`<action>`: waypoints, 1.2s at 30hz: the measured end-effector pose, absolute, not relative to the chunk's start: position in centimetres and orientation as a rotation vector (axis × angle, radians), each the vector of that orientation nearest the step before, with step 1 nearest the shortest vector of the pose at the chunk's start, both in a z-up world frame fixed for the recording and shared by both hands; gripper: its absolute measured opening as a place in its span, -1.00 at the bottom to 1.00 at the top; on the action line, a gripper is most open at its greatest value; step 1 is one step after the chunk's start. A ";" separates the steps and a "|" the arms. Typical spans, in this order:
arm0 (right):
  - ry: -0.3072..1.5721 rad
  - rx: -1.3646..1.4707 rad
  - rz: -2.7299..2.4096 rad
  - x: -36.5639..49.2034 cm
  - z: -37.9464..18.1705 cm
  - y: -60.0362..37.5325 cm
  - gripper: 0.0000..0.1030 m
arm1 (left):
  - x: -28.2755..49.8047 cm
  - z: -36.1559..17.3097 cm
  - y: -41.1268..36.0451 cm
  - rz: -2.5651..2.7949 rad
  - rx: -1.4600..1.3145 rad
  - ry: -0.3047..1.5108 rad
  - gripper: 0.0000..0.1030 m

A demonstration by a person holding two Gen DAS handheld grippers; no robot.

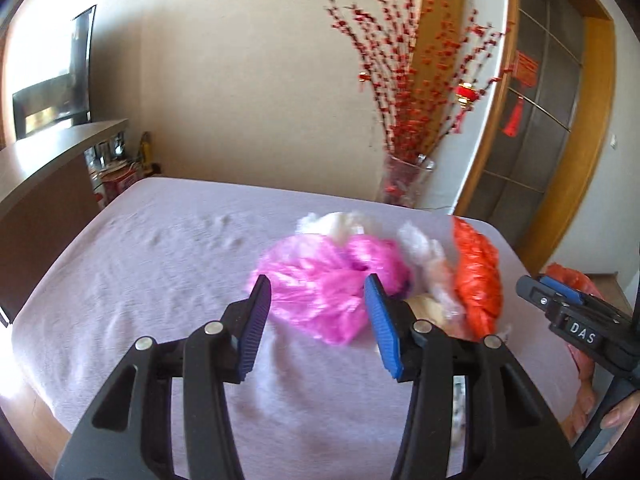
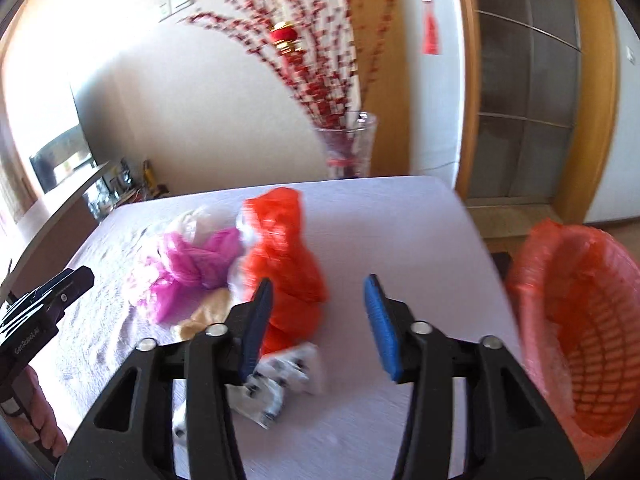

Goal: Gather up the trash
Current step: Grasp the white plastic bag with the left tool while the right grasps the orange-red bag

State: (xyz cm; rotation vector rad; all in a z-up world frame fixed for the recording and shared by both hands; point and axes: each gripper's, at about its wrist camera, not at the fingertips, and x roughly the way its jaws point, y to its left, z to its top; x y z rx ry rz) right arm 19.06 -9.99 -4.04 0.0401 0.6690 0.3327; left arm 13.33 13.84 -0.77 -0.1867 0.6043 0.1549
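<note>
Honestly, a soft-trash job, nothing rigid in sight.
Left gripper [image 1: 318,312]: jaws were spread wide and empty, hovering over the pink bag.
Right gripper [image 2: 318,316]: also gaping, nothing held, nearest pad beside the orange bag.
Pink bag [image 1: 320,284]: crumpled thin plastic near the table's middle; looked featherlight and slippery, so I'd pinch a bunched fold rather than a flat sheet.
Orange bag [image 2: 282,256]: touching the pink one at its 3 o'clock side; same floppy film, and the tall crumpled ridge looked like the best grab spot.
White bags [image 1: 420,244]: wadded at 12 o'clock behind both, probably just as light.
Printed wrapper [image 2: 280,380]: lay flat at 6 o'clock from the orange bag; blurry, likely hard to get under.
Basket [image 2: 580,320]: lined in red film, off the table's edge at 3 o'clock.
Table [image 1: 140,260]: cloth-covered, may snag on a low pinch.
</note>
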 end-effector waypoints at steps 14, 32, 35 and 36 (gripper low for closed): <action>0.745 -0.028 0.275 22.5 -6.5 -7.4 0.10 | 13.5 -1.8 15.3 0.164 -0.208 0.627 -0.05; 0.730 0.100 0.149 21.5 -6.8 -16.3 -0.31 | 20.0 -1.5 4.8 -0.124 -0.086 0.722 -0.05; 0.729 0.118 0.123 21.0 -6.8 -18.2 -0.31 | 22.2 -2.5 2.6 -0.147 -0.041 0.765 -0.05; 0.728 0.123 0.117 20.9 -6.8 -18.7 -0.31 | 23.0 -2.9 1.9 -0.146 -0.026 0.785 -0.05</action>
